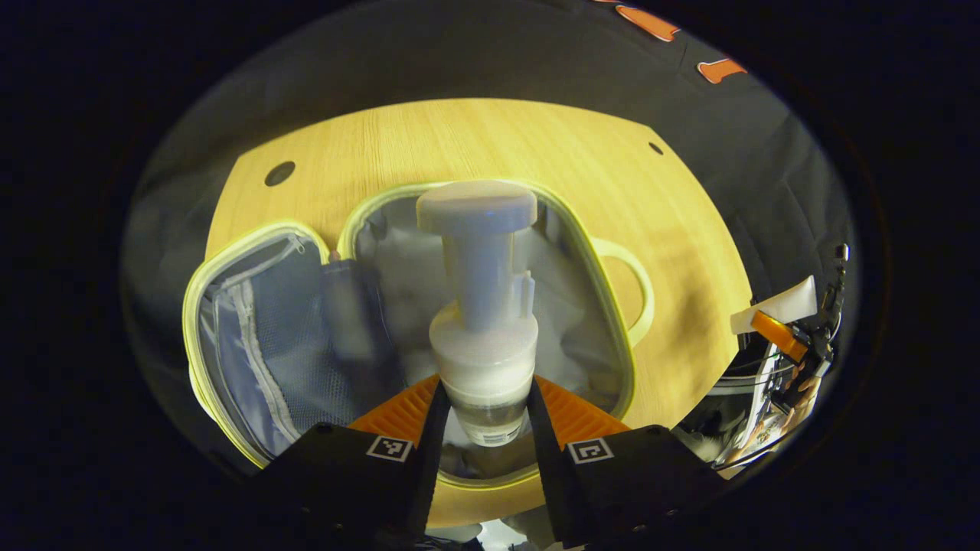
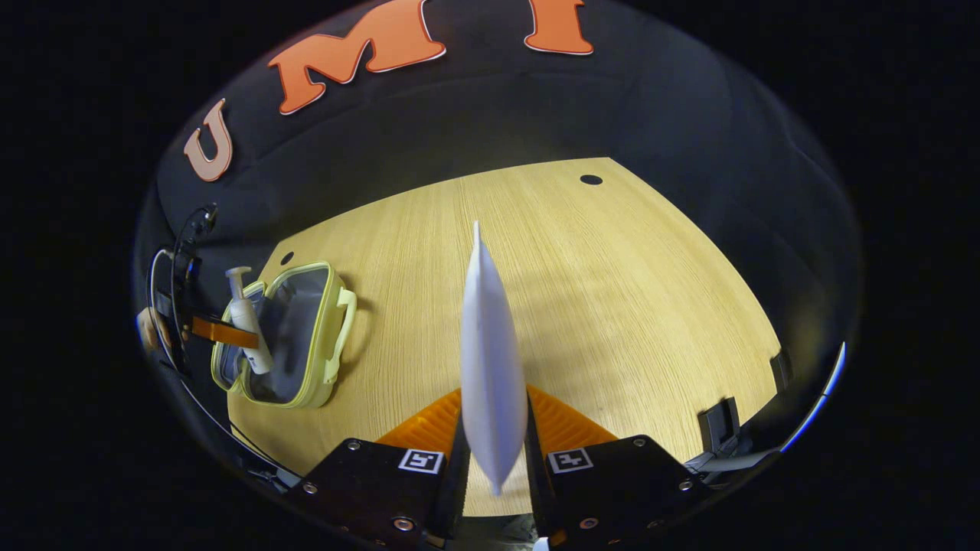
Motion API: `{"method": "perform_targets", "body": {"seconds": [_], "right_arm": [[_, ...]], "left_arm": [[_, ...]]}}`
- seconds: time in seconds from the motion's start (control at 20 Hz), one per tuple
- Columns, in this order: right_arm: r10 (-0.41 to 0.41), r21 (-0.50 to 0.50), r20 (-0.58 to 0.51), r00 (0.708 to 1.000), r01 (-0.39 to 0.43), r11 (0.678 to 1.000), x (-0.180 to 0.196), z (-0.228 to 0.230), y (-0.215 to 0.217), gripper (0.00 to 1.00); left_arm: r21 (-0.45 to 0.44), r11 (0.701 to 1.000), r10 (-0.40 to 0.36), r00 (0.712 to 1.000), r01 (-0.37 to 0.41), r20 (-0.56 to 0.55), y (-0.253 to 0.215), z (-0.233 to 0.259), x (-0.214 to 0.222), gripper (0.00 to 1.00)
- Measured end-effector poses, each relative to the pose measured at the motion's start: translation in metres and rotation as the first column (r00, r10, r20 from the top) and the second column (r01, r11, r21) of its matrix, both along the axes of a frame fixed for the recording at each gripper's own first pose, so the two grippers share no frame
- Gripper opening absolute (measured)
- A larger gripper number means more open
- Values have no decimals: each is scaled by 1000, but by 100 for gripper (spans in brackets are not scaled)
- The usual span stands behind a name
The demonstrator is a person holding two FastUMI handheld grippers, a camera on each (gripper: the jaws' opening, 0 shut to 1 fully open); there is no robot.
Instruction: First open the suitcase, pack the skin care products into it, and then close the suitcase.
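On the wooden desk (image 2: pixel 612 306) the suitcase (image 1: pixel 253 344) lies open. My left tongs (image 1: pixel 484 413) clamp a pump bottle (image 1: pixel 478 306) above it; my right tongs (image 2: pixel 494 436) pinch a white tube (image 2: pixel 490 360), suitcase at nine o'clock.

Light wood-grain table (image 2: pixel 612 306) with a rounded front edge is seen in both views, backed by the black cloth wall. Small dark round holes (image 2: pixel 590 180) are set into the top near the far corners. One yellow-trimmed suitcase (image 1: pixel 612 306) is laid open flat on the table, both halves lying on the wood, carry handle (image 1: pixel 639 287) resting on the surface. In the right gripper view it is placed near the table's left edge. Two dark clips (image 2: pixel 720 422) are fixed at the near right rim.
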State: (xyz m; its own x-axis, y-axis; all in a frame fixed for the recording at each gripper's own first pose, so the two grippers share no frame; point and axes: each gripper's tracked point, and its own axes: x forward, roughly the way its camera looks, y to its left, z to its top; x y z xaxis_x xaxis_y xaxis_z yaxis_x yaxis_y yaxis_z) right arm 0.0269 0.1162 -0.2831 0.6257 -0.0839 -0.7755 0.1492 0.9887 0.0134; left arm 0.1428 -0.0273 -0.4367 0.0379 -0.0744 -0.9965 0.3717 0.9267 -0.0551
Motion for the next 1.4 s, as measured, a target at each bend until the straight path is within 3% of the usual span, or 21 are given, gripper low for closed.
{"method": "perform_targets", "body": {"seconds": [0.1,0.15,0.2,0.55,0.7,0.8,0.85,0.95,1.15,1.4], "right_arm": [[-18,8,-18,1000,18,1000,-4,-5,-2,36],[-21,16,-26,999,21,1000,-5,-7,-1,31],[-22,20,-32,999,22,1000,-5,-8,-1,36],[-21,14,-18,1000,21,1000,0,-2,-2,36],[-15,14,-20,1000,16,1000,3,-2,1,36],[-9,17,-25,1000,9,1000,4,-1,5,36],[-4,21,-27,1000,5,1000,6,-1,8,36],[9,35,-22,1000,-8,999,11,5,17,36],[76,37,-9,997,-75,996,30,27,44,36],[221,87,-33,975,-217,972,54,53,113,36]], "left_arm": [[-3,1000,1,999,-1,-33,1,-16,-3,59],[5,1000,0,999,1,-45,2,-24,-2,59],[16,1000,-5,999,6,-54,4,-31,-3,59],[50,998,53,997,-50,-61,14,-53,7,60],[21,999,51,998,-50,-43,8,-55,12,63],[-19,999,46,998,-47,-35,-2,-51,12,73],[-28,999,40,999,-41,-26,-6,-48,12,88],[-30,999,21,1000,-21,19,-9,-42,17,99],[-30,998,-44,982,50,181,0,-6,34,99],[-68,992,-69,924,102,376,5,64,41,99]]}}
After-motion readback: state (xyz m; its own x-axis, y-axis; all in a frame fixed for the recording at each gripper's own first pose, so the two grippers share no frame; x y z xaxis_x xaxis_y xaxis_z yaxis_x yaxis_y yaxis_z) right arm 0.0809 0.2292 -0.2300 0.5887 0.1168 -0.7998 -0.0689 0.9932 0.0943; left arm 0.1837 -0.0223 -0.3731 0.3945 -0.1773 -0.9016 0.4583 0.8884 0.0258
